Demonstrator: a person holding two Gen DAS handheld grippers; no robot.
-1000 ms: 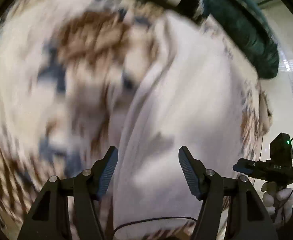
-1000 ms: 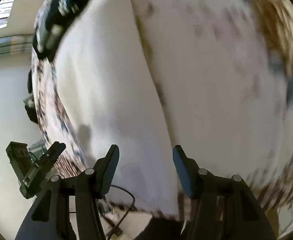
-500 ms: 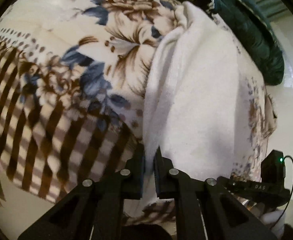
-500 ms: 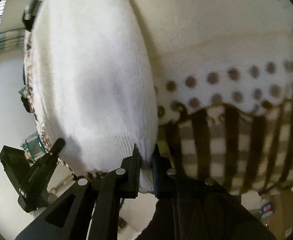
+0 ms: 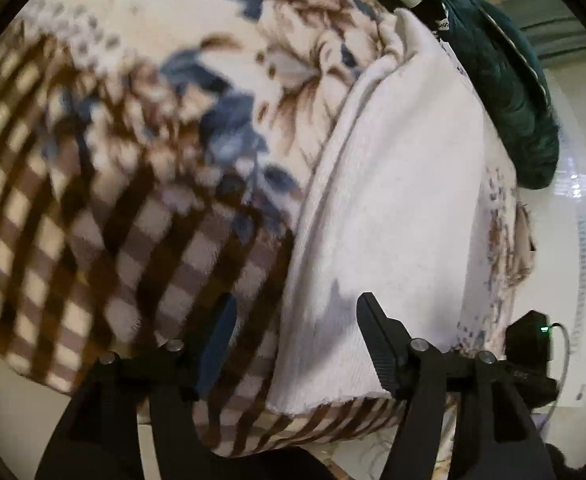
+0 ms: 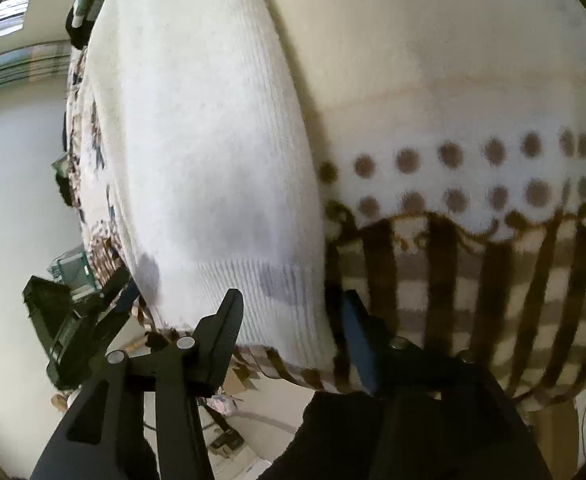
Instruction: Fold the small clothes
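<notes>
A white knit garment (image 5: 397, 208) lies flat in a long strip on a patterned blanket (image 5: 133, 184). Its ribbed hem faces me in the right wrist view (image 6: 213, 152). My left gripper (image 5: 293, 340) is open over the garment's near left corner, holding nothing. My right gripper (image 6: 291, 330) is open over the near right corner of the hem, holding nothing. The left gripper also shows at the lower left of the right wrist view (image 6: 77, 320).
The blanket (image 6: 473, 160) has flowers, dots and brown checks and drapes over the near edge. A dark green padded item (image 5: 505, 80) lies at the far end. Pale floor (image 6: 9, 208) shows beyond the edges.
Both grippers were shut on the garment's near corners half a second ago. Both have opened and let go; the garment now lies flat.
</notes>
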